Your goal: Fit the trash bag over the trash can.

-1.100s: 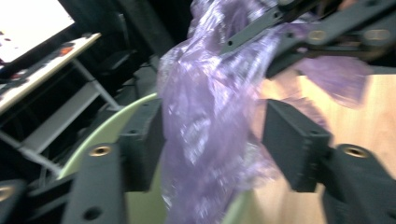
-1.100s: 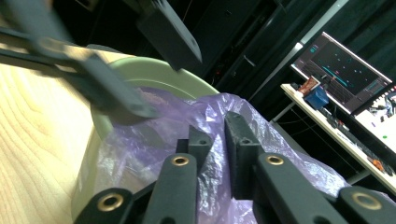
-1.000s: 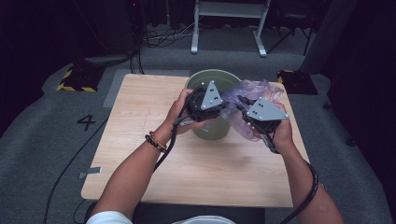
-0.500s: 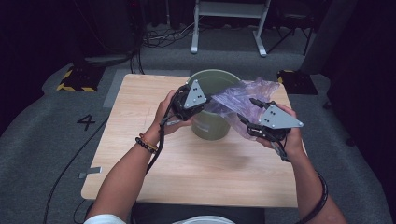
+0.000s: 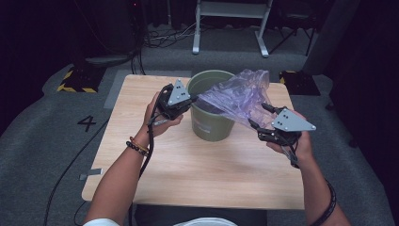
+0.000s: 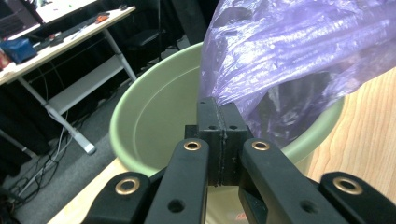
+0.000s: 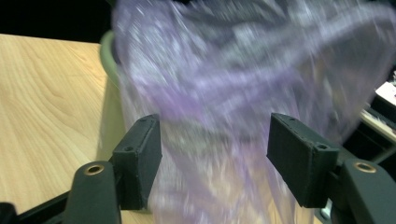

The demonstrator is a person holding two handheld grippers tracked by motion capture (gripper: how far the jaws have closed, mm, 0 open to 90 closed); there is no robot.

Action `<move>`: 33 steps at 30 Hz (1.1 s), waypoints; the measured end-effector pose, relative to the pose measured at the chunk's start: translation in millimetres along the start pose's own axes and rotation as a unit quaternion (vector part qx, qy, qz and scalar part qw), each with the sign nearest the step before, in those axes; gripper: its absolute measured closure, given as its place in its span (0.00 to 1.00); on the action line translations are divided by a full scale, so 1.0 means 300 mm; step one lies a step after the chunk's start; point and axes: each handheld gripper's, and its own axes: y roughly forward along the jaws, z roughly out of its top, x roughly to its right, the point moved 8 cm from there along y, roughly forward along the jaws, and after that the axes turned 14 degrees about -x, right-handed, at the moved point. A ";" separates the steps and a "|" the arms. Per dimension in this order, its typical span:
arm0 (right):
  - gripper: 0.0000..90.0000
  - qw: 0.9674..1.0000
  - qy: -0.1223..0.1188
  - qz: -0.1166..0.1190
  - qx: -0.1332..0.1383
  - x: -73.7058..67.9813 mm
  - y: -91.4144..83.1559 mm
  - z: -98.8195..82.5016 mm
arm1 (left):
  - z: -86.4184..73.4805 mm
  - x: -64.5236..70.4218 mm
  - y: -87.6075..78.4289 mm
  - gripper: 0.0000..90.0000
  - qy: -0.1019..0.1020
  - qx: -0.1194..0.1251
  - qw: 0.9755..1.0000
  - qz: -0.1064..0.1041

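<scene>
A pale green bucket (image 5: 209,125) stands on the wooden table (image 5: 188,174), a little behind its middle. A thin purple plastic bag (image 5: 240,94) is stretched over the bucket's mouth. My left gripper (image 5: 193,100) hovers at the bucket's left rim, shut on the bag's edge. In the left gripper view the gripper's (image 6: 223,109) jaws are pressed together where the bag (image 6: 299,51) begins, above the bucket (image 6: 154,121). My right gripper (image 5: 257,115) is to the right of the bucket. Its jaws have just been opening. They stand wide in the right gripper view (image 7: 215,154), with bag film (image 7: 233,70) loose between them.
The table's front half is bare wood. Behind the table stand a white desk frame (image 5: 230,19) and floor cables. A yellow-and-black striped block (image 5: 75,80) lies at the far left, a dark box (image 5: 296,80) by the table's right rear corner.
The two hands have drawn apart, left gripper leftward, right gripper rightward and nearer the person. The bag now spreads across the bucket instead of bunching. The right jaws have opened.
</scene>
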 end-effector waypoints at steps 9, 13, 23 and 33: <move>0.61 1.000 0.018 0.010 -0.003 -0.002 0.045 -0.005 | -0.040 -0.011 0.007 0.92 -0.001 -0.009 1.000 0.008; 0.59 1.000 0.017 0.012 0.005 -0.012 0.052 0.021 | -0.048 -0.016 0.004 0.62 -0.011 -0.016 1.000 0.016; 0.67 1.000 0.002 0.019 0.015 -0.036 0.068 0.080 | -0.041 0.130 -0.061 0.21 0.050 0.009 0.999 -0.009; 0.73 0.999 -0.022 0.033 0.012 -0.093 0.088 0.107 | 0.052 0.299 -0.069 0.45 0.126 0.020 0.992 -0.014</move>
